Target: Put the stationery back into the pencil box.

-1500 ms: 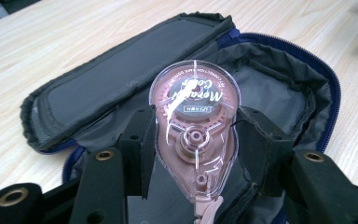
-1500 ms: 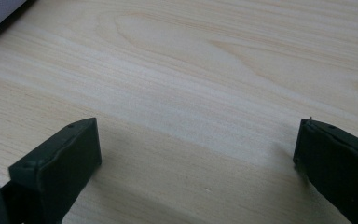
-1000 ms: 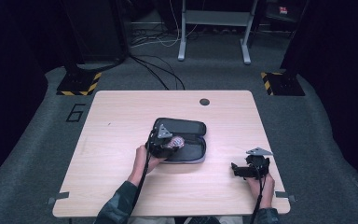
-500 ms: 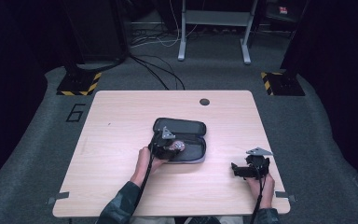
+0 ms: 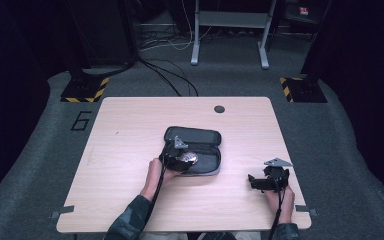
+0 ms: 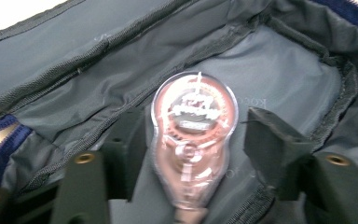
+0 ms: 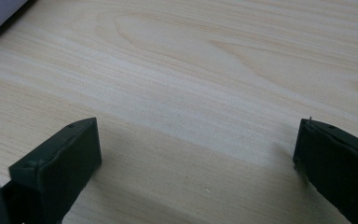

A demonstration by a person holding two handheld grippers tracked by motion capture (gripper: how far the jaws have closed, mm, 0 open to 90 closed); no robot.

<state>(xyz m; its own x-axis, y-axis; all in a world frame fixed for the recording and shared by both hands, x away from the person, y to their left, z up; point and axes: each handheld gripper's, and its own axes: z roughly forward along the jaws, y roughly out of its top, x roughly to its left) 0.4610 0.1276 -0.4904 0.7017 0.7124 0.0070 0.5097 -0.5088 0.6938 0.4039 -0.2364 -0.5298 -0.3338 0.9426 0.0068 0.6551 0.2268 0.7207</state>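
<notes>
An open dark pencil case (image 5: 195, 136) with a grey lining (image 6: 279, 70) lies mid-table. Inside it rests a clear tape dispenser (image 5: 189, 158) with reddish-brown wheels (image 6: 193, 126). My left gripper (image 5: 180, 159) reaches into the case, and its jaws have just been opening. The dispenser lies between them (image 6: 196, 135): the left jaw stands close beside it, and a clear gap separates it from the right jaw. My right gripper (image 5: 253, 181) rests near the table's front right, its jaws wide open over bare wood (image 7: 196, 140) with nothing between them.
The light wooden table (image 5: 130, 125) has a round cable hole (image 5: 219, 108) at the back. A corner of the case (image 7: 0, 14) shows at the upper left of the right gripper view. Grey carpet, cables and metal stand legs surround the table.
The left gripper has settled slightly deeper over the case, with the dispenser lying loose between its jaws. The right hand has not moved.
</notes>
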